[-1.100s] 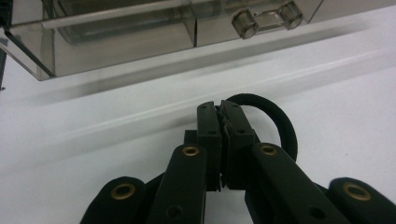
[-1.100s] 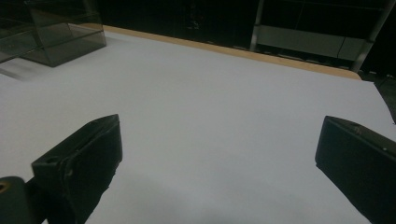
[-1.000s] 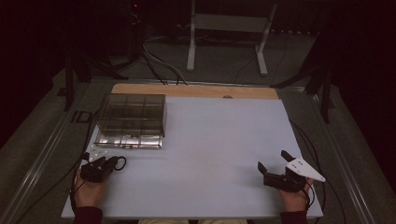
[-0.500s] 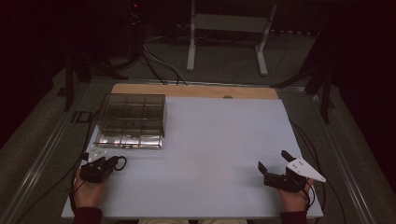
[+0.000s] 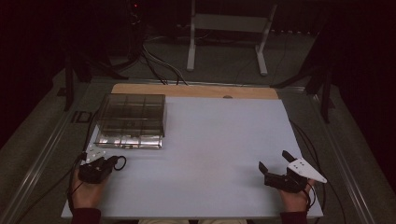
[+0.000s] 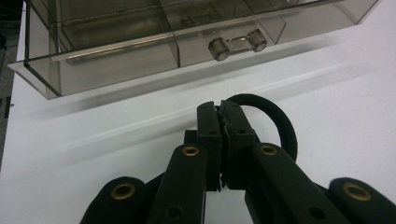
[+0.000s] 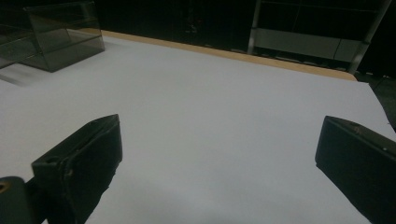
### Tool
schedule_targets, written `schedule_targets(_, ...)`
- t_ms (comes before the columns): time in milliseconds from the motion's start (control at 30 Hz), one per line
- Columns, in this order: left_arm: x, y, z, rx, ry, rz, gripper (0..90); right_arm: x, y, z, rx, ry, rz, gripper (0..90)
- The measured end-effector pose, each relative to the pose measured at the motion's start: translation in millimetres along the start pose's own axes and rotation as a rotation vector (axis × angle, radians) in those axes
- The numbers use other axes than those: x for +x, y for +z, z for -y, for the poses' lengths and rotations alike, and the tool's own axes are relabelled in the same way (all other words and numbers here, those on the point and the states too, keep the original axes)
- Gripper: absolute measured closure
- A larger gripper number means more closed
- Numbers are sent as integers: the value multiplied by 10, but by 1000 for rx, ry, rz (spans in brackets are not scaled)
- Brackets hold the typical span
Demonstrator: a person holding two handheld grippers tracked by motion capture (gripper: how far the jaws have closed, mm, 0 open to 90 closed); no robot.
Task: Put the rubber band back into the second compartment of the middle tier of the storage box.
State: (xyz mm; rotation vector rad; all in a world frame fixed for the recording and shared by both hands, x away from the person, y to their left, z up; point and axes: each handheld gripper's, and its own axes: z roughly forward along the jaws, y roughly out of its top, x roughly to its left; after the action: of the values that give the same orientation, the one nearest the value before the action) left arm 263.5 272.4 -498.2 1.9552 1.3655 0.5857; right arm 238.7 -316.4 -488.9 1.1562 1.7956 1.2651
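Dim room, lit tabletop, soft shadows

One clear compartment box (image 5: 132, 120), one black ring (image 6: 275, 122) — two tongs.

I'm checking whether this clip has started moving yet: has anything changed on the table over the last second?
Nothing has visibly changed. The left gripper stays shut on the black loop near the clear compartment box, and the right gripper stays open over the bare white table, both where they were a second ago.
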Motion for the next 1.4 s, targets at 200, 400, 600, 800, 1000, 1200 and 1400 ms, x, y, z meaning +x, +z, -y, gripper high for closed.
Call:
schedule_targets(200, -17, -28, -22, -4, 3, 7, 887, 1, -3, 0, -1, 4, 1, 8)
schedule_targets(400, -25, -54, -43, -8, 5, 16, 887, -2, -7, 1, -4, 8, 2, 8)
schedule_targets(600, -33, -84, -68, -18, 5, 29, 886, -1, -5, 2, -3, 8, 2, 8)
schedule_targets(800, -25, -118, -88, -26, 1, 36, 886, -3, -9, 4, -4, 9, 1, 8)
schedule_targets(1000, -25, -141, -108, -30, 0, 39, 886, -4, -16, 6, -5, 12, 3, 8)
schedule_targets(1200, -17, -161, -141, -36, -3, 47, 886, 0, -12, 7, -4, 11, 2, 8)
schedule_targets(1400, -10, -167, -179, -41, -2, 52, 886, -5, -8, 10, -5, 14, 3, 9)
